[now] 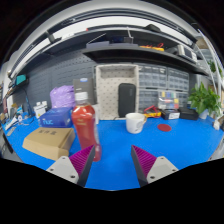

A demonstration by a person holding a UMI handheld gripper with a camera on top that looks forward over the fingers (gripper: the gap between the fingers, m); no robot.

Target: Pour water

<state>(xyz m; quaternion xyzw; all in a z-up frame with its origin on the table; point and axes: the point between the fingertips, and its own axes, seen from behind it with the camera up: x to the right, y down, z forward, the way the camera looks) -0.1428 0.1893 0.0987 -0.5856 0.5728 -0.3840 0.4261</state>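
We see clear plastic bottle (85, 124) w/ red liquid upright on blue table (170, 140), round white cup (135, 122) nearby; gripper (114, 160) open, empty.

This looks like a workshop or lab. A blue bench (120, 150) carries loose clutter: a cardboard box (47, 142), a red bottle (85, 125), a white cup (135, 123), blue bins (55, 117) and a potted plant (205, 99). Behind it, a pegboard panel (115, 90) stands against a dark wall next to rows of small parts drawers (165, 82), and a long shelf (140, 48) runs overhead with gear on it.
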